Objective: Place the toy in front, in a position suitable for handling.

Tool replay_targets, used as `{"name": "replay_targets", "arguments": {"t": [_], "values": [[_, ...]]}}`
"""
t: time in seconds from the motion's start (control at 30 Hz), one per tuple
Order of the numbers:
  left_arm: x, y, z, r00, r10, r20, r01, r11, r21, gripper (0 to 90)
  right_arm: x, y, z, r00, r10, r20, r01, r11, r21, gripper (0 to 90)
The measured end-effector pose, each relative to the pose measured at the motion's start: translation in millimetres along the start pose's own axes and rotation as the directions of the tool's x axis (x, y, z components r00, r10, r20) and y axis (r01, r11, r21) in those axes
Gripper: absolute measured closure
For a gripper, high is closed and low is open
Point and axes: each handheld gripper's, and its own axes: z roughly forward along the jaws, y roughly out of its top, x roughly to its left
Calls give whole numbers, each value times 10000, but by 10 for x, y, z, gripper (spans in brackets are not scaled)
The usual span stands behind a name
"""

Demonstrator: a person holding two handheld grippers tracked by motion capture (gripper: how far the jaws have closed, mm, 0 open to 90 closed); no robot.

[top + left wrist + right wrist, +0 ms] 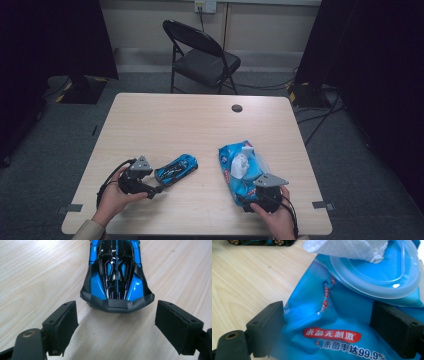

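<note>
A blue and black toy car (176, 169) lies on the wooden table (200, 125), left of centre. My left gripper (154, 182) sits just behind it, open. In the left gripper view one end of the car (117, 277) lies just ahead of the wide-apart jaws (116, 315), and neither pad touches it. A blue pack of wet wipes (242, 172) lies at the right, with a white wipe (347, 248) sticking out of its round lid (374, 277). My right gripper (257, 189) is at the pack's near end, with its jaws (329, 312) spread wide around the pack (329, 322).
A black folding chair (202, 55) stands beyond the table's far edge. A small round hole (237, 108) is in the tabletop near the back. Cables run over the floor at the right, and dark curtains hang on both sides.
</note>
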Motion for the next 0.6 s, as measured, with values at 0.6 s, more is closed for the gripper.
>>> {"name": "replay_targets", "arguments": {"t": [0.6], "values": [[57, -16, 21, 10000, 36, 80, -36, 10000, -25, 183, -196, 136, 262, 9911, 627, 1170, -571, 9971, -506, 165]]}}
